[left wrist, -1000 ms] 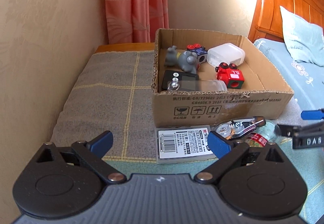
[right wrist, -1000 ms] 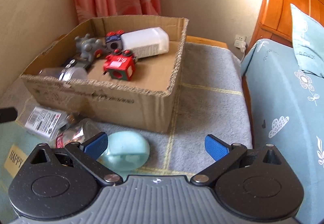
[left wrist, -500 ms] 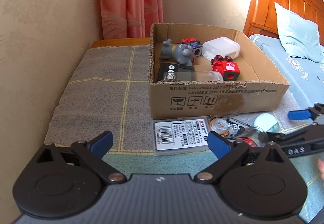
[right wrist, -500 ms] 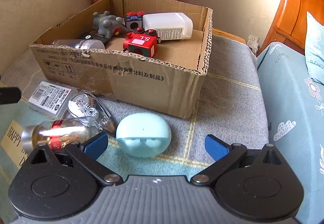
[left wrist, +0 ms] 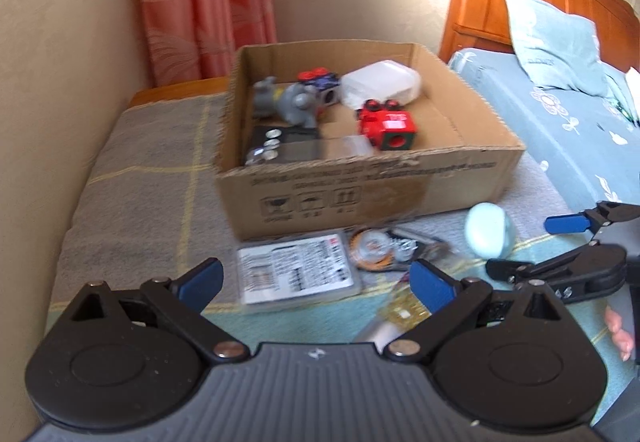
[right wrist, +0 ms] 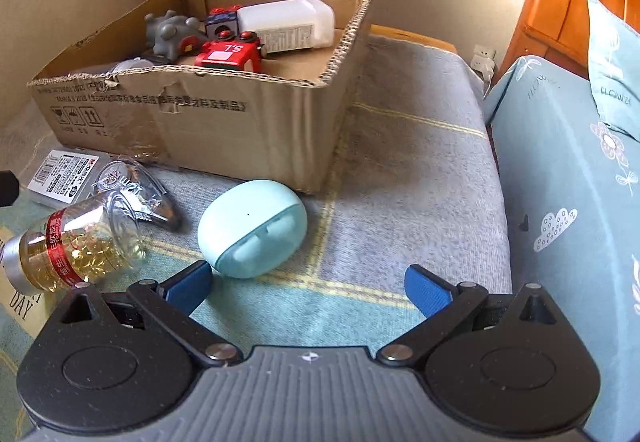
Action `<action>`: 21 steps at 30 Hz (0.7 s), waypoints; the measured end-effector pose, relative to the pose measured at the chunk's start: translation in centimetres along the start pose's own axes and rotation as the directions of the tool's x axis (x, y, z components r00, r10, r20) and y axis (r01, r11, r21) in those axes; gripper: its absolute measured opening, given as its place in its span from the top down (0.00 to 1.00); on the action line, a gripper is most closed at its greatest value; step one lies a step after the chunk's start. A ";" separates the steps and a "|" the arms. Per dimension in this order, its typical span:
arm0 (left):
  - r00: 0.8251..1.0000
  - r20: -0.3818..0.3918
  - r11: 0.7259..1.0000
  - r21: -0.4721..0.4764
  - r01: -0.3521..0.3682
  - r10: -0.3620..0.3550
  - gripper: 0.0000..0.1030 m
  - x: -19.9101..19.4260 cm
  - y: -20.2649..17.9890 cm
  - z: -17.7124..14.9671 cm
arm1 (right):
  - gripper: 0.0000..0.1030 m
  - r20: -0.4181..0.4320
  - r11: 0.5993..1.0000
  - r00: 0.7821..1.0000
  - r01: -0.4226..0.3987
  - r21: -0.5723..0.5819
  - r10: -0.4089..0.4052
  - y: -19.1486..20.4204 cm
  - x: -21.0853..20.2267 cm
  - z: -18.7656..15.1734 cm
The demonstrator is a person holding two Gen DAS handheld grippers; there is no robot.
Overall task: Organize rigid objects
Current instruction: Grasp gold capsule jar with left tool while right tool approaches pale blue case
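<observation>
We judge the main risk to be the pale blue earbud case (right wrist: 253, 228): it is smooth and rounded, it lies nearer our right gripper's (right wrist: 308, 286) left finger than its right, and an off-centre close could squirt it sideways across the blanket (right wrist: 408, 170) or knock the pill bottle (right wrist: 76, 246) lying on its side just left of it into a roll. Both our grippers are spread wide with nothing between the fingers; the left gripper (left wrist: 316, 280) hangs above the flat barcode-labelled packet (left wrist: 298, 270), whose thin profile could let the fingers scrape over it. A clear correction-tape dispenser (right wrist: 132, 190) lies between packet and bottle, and might get dragged along. Beyond these, the cardboard box (right wrist: 248, 114) already holds a grey toy (right wrist: 170, 32), a red toy block (right wrist: 230, 54), a dark blue block (right wrist: 220, 22), a white plastic container (right wrist: 288, 24), and at its left near corner something dark and something clear that we cannot identify.
</observation>
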State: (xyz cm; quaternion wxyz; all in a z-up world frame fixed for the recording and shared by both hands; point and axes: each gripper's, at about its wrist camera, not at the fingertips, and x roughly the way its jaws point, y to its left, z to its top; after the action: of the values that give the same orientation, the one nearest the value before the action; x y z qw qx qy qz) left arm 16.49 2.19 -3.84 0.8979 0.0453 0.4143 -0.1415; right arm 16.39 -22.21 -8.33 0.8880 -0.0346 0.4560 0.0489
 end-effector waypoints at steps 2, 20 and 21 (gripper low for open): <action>1.000 -0.004 1.000 0.020 0.021 -0.021 0.04 0.4 -1.0 0.5 | 0.00 0.010 1.000 1.000 0.002 -0.001 -0.002 0.0 -0.1 -0.2; 0.999 -0.028 0.984 0.179 -0.013 0.018 0.03 2.2 -4.9 -0.3 | 0.00 0.049 1.000 0.999 -0.007 -0.013 0.008 -0.1 -0.4 -1.0; 0.999 -0.029 0.983 0.184 -0.012 0.017 0.03 1.8 -4.7 -0.8 | 0.00 0.049 1.000 0.999 -0.006 -0.012 0.007 -0.1 -0.4 -1.0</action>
State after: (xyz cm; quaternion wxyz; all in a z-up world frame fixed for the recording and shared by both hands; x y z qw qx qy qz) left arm 15.67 -2.50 -5.55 0.8845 0.1333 0.4128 -0.1719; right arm 15.37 -22.46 -8.60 0.8984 -0.0370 0.4340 0.0553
